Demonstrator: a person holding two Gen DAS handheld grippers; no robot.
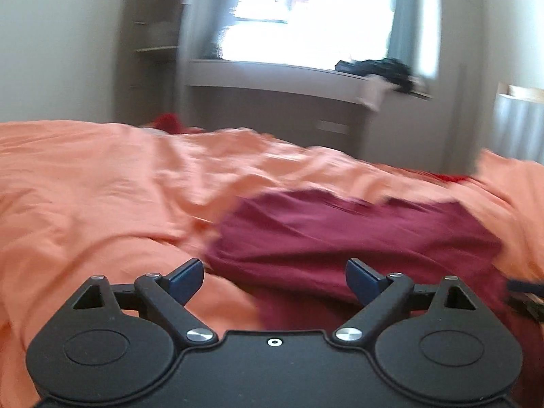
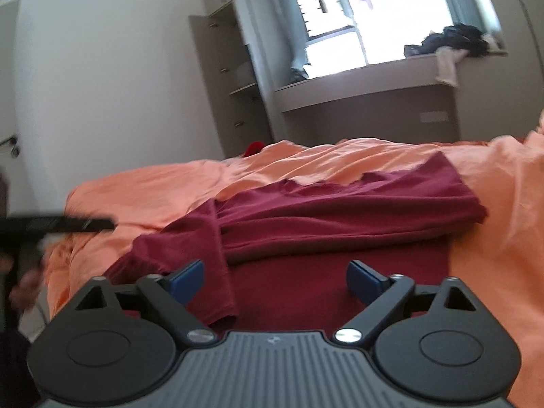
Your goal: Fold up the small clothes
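Maroon garment (image 2: 340, 217) is laid partly folded on the orange bedsheet (image 2: 163, 183), with left gripper (image 1: 273, 273) and right gripper (image 2: 275, 275) fingers spread, nothing pinched.

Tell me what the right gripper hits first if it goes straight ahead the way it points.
Most likely the maroon garment: it lies straight ahead of the open right gripper on the orange bedcover. Depth is unclear.
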